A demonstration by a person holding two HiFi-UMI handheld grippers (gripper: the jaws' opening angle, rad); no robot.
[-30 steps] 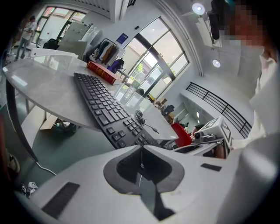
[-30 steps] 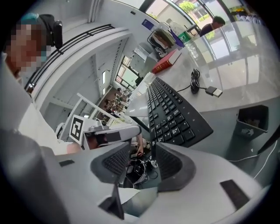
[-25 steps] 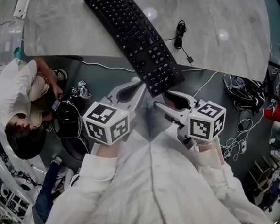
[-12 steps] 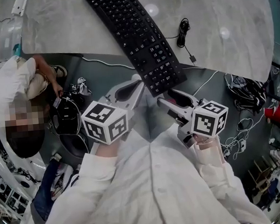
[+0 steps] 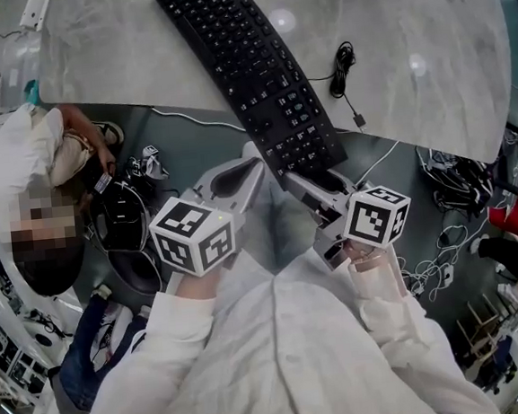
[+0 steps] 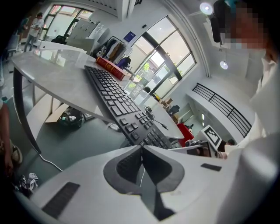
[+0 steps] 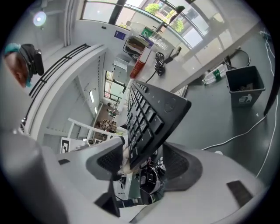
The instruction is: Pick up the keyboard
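A black keyboard (image 5: 257, 76) lies aslant on the grey marble table (image 5: 408, 53), its near end jutting past the table's edge. My right gripper (image 5: 315, 177) is open, and that jutting end (image 7: 148, 113) sits between its jaws, with a gap to the right-hand pad (image 7: 181, 162). My left gripper (image 5: 252, 148) hangs just left of the same end, shut with nothing in it; in the left gripper view its tips (image 6: 141, 146) meet below the keyboard (image 6: 118, 98).
The keyboard's coiled cable (image 5: 337, 64) rests on the table to the right. A person (image 5: 31, 176) sits on the floor at the left. Tangled cables (image 5: 453, 162) lie on the floor at the right. A dark bin (image 7: 245, 89) stands under the table.
My right gripper has rolled and moved in toward the keyboard's jutting end, which now sits between its jaws. The left gripper has hardly moved.
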